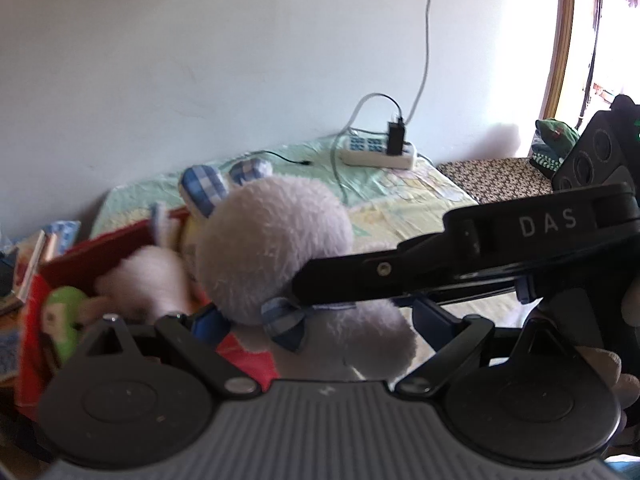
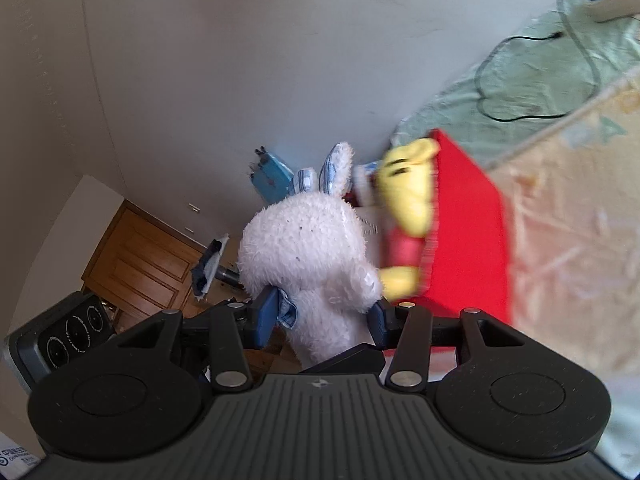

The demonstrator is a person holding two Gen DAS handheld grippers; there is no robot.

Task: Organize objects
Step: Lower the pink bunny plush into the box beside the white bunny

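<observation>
rabbit (image 2: 308, 248) pinched by my right gripper (image 2: 324, 318); my left gripper (image 1: 316, 320) gapes empty. soft fur could slip short of the red box (image 2: 468, 232).

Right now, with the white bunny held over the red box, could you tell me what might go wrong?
1. The right gripper pinches only the white bunny at its neck, so the soft plush could slip out.
2. The red box already holds a yellow plush, so the bunny may not settle inside.
3. The left gripper is close and could bump the right one.
</observation>
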